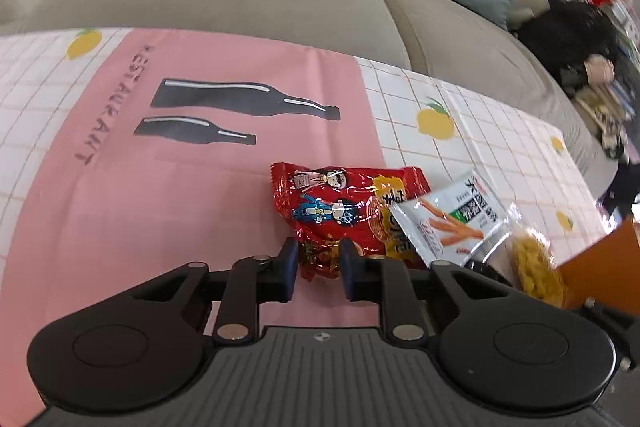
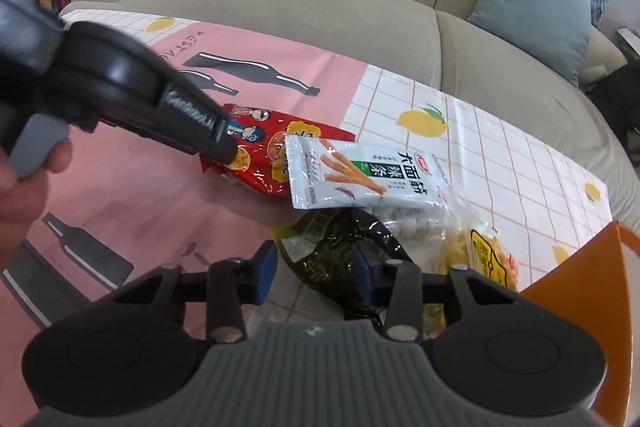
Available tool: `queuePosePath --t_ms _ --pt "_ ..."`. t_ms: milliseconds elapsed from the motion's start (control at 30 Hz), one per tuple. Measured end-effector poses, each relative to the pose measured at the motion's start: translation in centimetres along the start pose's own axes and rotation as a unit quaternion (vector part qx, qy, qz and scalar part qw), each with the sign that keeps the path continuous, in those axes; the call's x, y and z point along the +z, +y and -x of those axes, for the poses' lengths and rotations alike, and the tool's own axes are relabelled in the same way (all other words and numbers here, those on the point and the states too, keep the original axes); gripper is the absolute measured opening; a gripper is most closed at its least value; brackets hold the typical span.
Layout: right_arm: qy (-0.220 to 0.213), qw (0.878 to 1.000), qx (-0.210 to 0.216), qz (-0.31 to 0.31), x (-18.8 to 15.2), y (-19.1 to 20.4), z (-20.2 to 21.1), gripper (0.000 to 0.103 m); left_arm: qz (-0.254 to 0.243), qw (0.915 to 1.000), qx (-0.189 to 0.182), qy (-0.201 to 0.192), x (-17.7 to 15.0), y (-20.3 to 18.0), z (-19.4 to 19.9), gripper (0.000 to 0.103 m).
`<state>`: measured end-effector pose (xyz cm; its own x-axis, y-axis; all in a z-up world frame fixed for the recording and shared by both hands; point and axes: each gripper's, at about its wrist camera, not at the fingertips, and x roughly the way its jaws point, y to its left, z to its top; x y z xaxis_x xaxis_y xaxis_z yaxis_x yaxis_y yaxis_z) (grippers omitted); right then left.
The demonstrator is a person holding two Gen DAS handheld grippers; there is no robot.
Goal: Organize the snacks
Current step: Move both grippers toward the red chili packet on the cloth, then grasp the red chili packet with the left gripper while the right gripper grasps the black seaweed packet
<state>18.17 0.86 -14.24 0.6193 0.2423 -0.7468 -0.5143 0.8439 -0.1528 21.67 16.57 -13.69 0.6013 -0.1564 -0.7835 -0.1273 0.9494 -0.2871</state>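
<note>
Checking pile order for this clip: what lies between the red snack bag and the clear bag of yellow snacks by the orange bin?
The white spicy-strip packet, overlapping the red snack bag and reaching the clear bag of yellow snacks; both wrist views show it.

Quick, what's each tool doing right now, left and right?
Left tool: closed on the near edge of the red snack bag.
Right tool: around the dark crinkly packet; grip cannot be told.

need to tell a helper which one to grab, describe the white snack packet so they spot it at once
On the pink and white checked tablecloth before the beige sofa, find the snack pile. The flat white foil packet lies on top, overlapping the red cartoon-printed bag; it alone shows orange sticks and a green stripe.
</note>
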Motion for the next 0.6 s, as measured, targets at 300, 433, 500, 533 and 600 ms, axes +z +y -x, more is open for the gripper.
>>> queuePosePath --t_ms 300,433,500,533,600 --pt "-0.016 1.000 0.013 0.001 -1.0 0.5 1.7 0.014 0.015 0.9998 -0.005 0.008 -1.1 -0.7 1.5 0.000" --pt "-0.008 1.000 0.020 -0.001 -1.7 0.7 2.4 0.000 0.015 0.9998 -0.011 0.008 -2.0 -1.1 2.3 0.000" --pt "-0.009 1.000 0.020 0.000 -2.0 0.7 2.9 0.000 0.000 0.9999 -0.005 0.009 -2.1 -1.2 2.5 0.000" --pt "-0.011 1.000 0.020 0.000 -2.1 0.6 3.2 0.000 -0.003 1.0000 -0.005 0.007 -2.2 -1.2 2.7 0.001" --pt "-0.015 1.000 0.021 0.003 -2.2 0.5 3.6 0.000 -0.009 0.9999 -0.005 0.000 -2.1 -1.0 3.1 0.009"
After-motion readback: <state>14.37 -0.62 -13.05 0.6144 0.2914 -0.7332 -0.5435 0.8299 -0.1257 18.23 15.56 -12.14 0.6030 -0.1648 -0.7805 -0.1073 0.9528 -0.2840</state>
